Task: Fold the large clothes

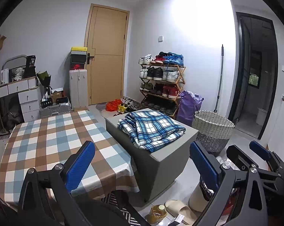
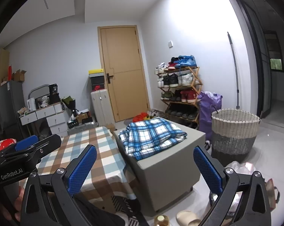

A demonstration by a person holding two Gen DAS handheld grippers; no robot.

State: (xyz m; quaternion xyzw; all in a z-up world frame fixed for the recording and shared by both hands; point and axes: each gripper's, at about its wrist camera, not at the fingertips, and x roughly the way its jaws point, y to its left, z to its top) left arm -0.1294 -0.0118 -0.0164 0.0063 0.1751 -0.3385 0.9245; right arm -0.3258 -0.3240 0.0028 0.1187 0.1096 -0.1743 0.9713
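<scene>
A blue and white plaid garment (image 1: 151, 129) (image 2: 151, 136) lies folded in a loose pile on top of a grey box-shaped stool (image 1: 160, 162) (image 2: 170, 173). My left gripper (image 1: 142, 162) is open, held well short of the garment, with nothing between its blue pads (image 1: 80, 167). My right gripper (image 2: 144, 167) is open too and holds nothing. Both hover above the near end of the checked table (image 1: 53, 141) (image 2: 96, 150). The right gripper shows at the right edge of the left wrist view (image 1: 258, 154), and the left gripper at the left edge of the right wrist view (image 2: 29, 146).
A woven laundry basket (image 1: 213, 130) (image 2: 234, 131) stands on the floor right of the stool. Behind it are a purple bag (image 1: 189, 107) and a shoe rack (image 1: 162, 82). Slippers (image 1: 179, 211) and a bottle (image 1: 157, 214) lie on the floor below. A desk with drawers (image 1: 23, 94) is at left.
</scene>
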